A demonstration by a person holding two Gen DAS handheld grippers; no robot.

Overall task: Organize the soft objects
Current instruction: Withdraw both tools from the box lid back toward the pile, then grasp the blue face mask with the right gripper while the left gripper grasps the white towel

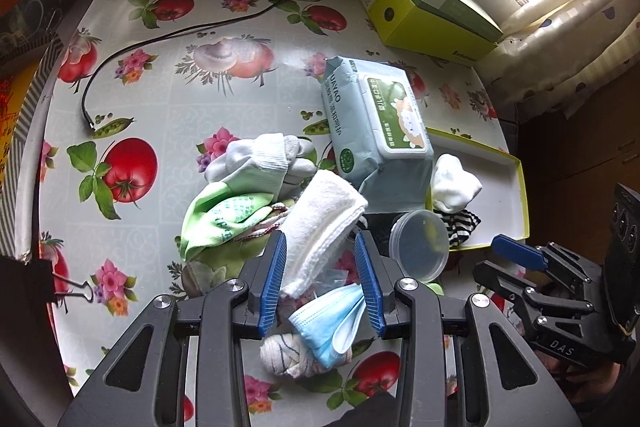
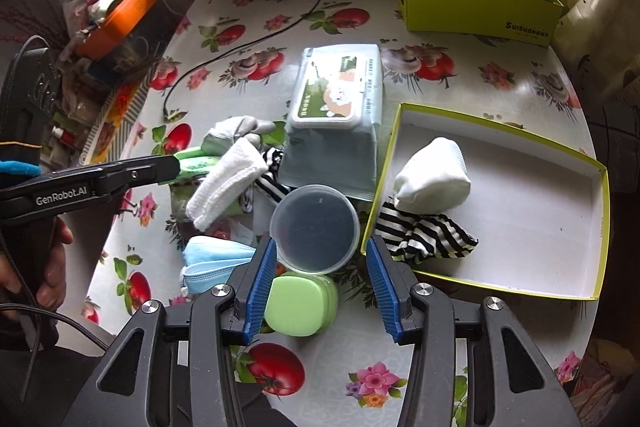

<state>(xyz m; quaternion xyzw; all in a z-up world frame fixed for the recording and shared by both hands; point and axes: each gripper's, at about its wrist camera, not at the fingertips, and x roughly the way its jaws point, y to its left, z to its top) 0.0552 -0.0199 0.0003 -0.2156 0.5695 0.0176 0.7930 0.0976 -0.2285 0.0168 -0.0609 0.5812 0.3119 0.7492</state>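
Two grippers hang over a flowered surface (image 1: pixel 168 115). The left gripper (image 1: pixel 320 255) stands moderately wide, nothing pinched; a folded white towel (image 1: pixel 324 227) lies below, between its blue pads without visible pressure, and a blue face mask (image 1: pixel 328 323) sits at its 6 o'clock on a striped rolled cloth (image 1: pixel 288 351). At 10 o'clock lies a green cloth (image 1: pixel 216 215) with grey-white gloves (image 1: pixel 260 159) beyond it. At 1 o'clock rests a pack of wet wipes (image 1: pixel 376 123), and at 3 o'clock a clear plastic lid (image 1: pixel 420 243).

The right gripper (image 2: pixel 322 259) is also moderately wide and holds nothing; a green soap-like case (image 2: pixel 300 303) sits between its pads, apart from them, with the clear lid just past the tips. At 2 o'clock an open shallow box (image 2: pixel 540 227) holds a white rolled sock (image 2: pixel 432 179) and a black-and-white striped sock (image 2: pixel 424 231), the latter draped over the box's near rim. At 1 o'clock, far off, stands a yellow-green carton (image 2: pixel 480 11).
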